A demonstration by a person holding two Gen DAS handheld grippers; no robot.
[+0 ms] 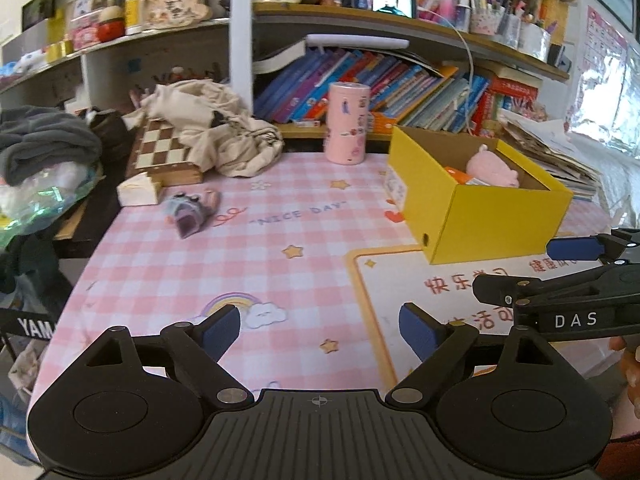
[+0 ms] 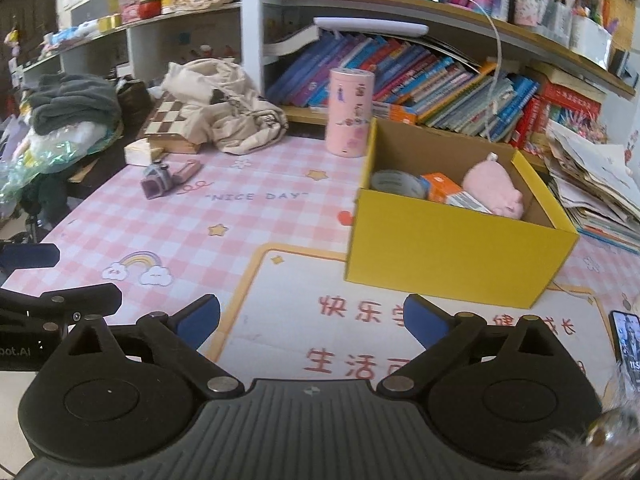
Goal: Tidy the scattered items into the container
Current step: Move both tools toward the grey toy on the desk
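The pink-and-white checked tablecloth with stars and a rainbow (image 2: 256, 216) covers the whole desk. I take the open yellow cardboard box (image 2: 460, 256) on it as my landmark. Behind the box's far left corner stands a tall pink cylindrical tin with cartoon stickers (image 2: 351, 112). Further left of the box, at the desk's back edge, a crumpled cream cloth bag (image 2: 228, 112) lies over a wooden chessboard case (image 2: 168, 128).

Inside the box I can see a soft pink plush toy (image 2: 496, 192), a small orange carton (image 2: 444, 188) and a grey roll of tape (image 2: 396, 184).

Well to the left of the box, still out on the cloth, lies a small grey-purple toy (image 2: 156, 182), with a little brownish-pink stick-shaped piece (image 2: 188, 170) just beside it. I cannot make out exactly what either one is.

Both tools hover low over the near edge of the desk, in front of the box. The left gripper (image 1: 320, 332) has its blue-padded fingers spread wide, with nothing between them. The right gripper (image 2: 312, 320) is equally wide apart and also empty.

To my eye the job is partly along: some things sit in the box, and these two small ones lie outside it. Fetching them would likely call for a reach across to the far left, closing on the small toy, then carrying it over the box's rim.
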